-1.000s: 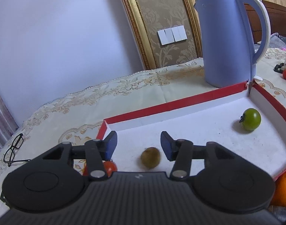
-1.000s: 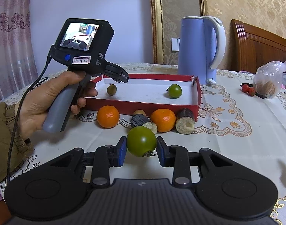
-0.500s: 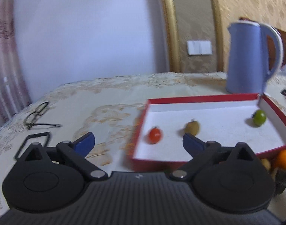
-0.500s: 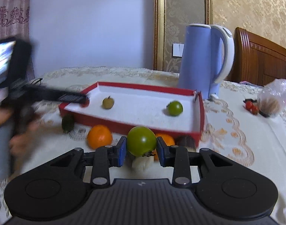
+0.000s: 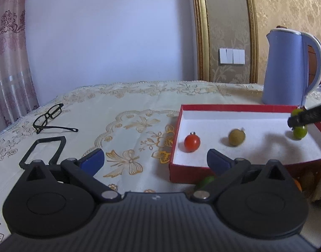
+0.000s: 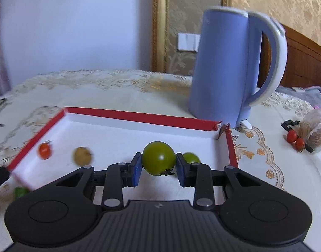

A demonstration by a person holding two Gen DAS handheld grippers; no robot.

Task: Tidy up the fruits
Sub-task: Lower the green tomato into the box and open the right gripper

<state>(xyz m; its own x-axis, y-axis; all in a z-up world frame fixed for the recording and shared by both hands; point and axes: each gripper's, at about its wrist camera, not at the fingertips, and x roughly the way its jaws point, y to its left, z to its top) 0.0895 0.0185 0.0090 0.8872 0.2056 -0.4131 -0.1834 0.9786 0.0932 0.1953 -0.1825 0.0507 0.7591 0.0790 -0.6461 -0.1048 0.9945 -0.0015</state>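
Green tomato [image 6: 158, 158] pinched in my right tool [image 6: 158, 169], carried over the red box [image 6: 139, 116].
My left tool [image 5: 155, 161] hung spread and empty; next I needed to lower and release beside the other green one [image 6: 190, 158].

Soft daylight, fisheye-bowed edges, motion blur across the right wrist view.

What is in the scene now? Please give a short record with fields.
Container: red box, white inside, on the patterned tablecloth
In the box: red tomato, brownish fruit, small green tomato
Right hand-held gripper: shut on a green tomato, above the box
Left hand-held gripper: open, holds nothing
Behind the box: blue kettle
Also: glasses
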